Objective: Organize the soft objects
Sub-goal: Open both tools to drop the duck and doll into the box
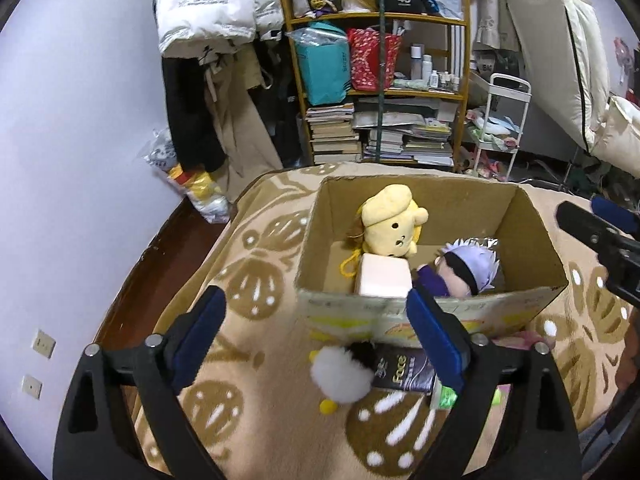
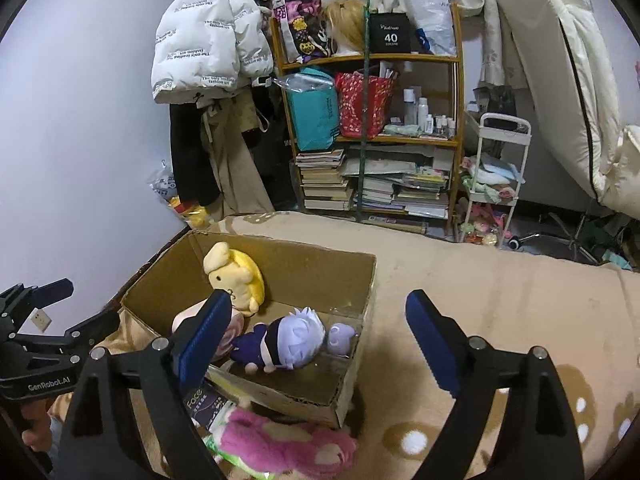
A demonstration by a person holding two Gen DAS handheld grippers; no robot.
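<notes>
An open cardboard box [image 1: 536, 240] [image 2: 360, 284] stands on a beige patterned blanket. Inside lie a yellow dog plush [image 1: 390, 222] [image 2: 236, 280], a pale pink cube cushion [image 1: 384, 278] and a white-haired doll in purple [image 1: 464, 272] [image 2: 284, 340]. A small purple plush [image 2: 340, 336] sits in the box corner. My left gripper [image 1: 316, 324] is open and empty, above a white and black plush [image 1: 342, 372] in front of the box. My right gripper [image 2: 318, 330] is open and empty above the box's near edge. A pink plush [image 2: 280, 444] lies outside the box.
A dark "Face" packet [image 1: 404, 372] [image 2: 204, 404] and a green item [image 1: 444, 396] lie by the box. A bookshelf [image 1: 380, 92] [image 2: 372, 132], hanging coats [image 1: 208, 12] and a white cart [image 2: 496, 176] stand behind the bed. The blanket [image 2: 500, 304] stretches right of the box.
</notes>
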